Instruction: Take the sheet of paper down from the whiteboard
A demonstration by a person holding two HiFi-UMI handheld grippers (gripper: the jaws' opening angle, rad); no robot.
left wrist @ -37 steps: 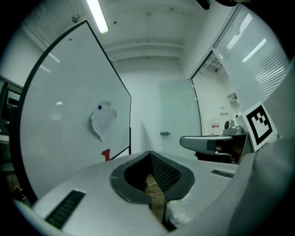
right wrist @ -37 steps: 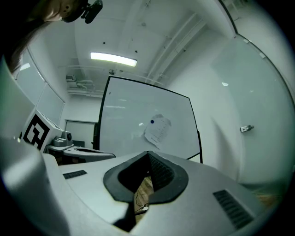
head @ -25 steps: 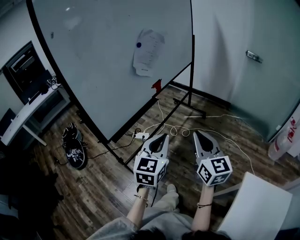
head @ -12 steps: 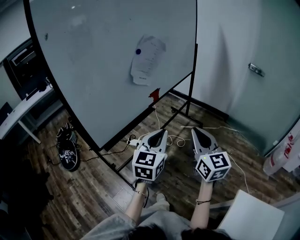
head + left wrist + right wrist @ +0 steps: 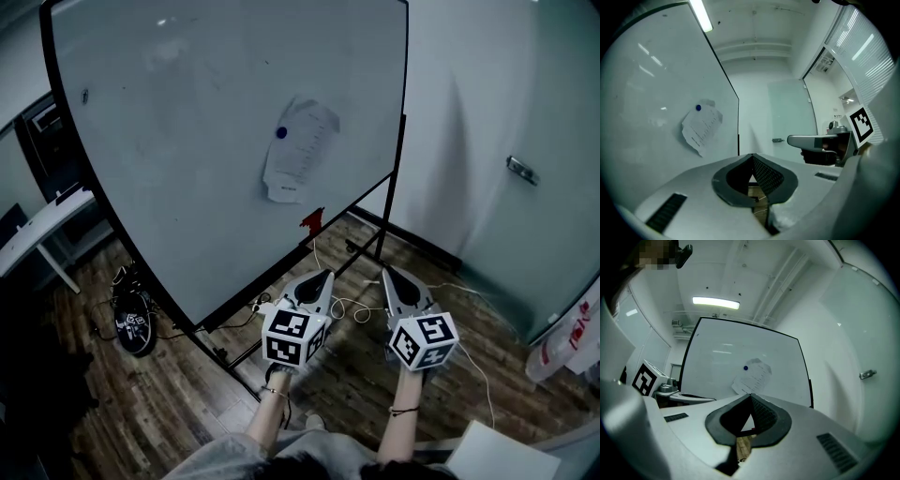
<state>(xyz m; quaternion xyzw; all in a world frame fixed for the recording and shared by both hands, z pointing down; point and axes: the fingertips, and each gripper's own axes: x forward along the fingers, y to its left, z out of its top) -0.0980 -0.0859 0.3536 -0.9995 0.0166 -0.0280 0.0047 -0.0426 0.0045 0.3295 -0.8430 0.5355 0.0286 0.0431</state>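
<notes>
**Board.** A large white whiteboard with a black frame (image 5: 169, 122) stands on a dark wood-plank floor (image 5: 178, 412).

**Paper.** A white printed sheet of paper (image 5: 302, 155) hangs tilted on the right half of the board. A round blue magnet (image 5: 281, 133) pins it near its upper left corner. A small red object (image 5: 311, 221) sits at the board's lower edge, just below the sheet.

**Grippers.** The left gripper (image 5: 324, 276) and right gripper (image 5: 387, 272) are held side by side, low in front of the board. Both point toward it and are well apart from the sheet.

**Left fingers.** They are closed tip to tip with nothing between them. In the left gripper view the sheet lies above and to the left of the tips.

**Right fingers.** They are likewise closed and empty. In the right gripper view the sheet lies directly above the tips. Neither gripper touches the paper.

**Floor.** A loose white cable (image 5: 347, 305) lies beneath the grippers.
</notes>
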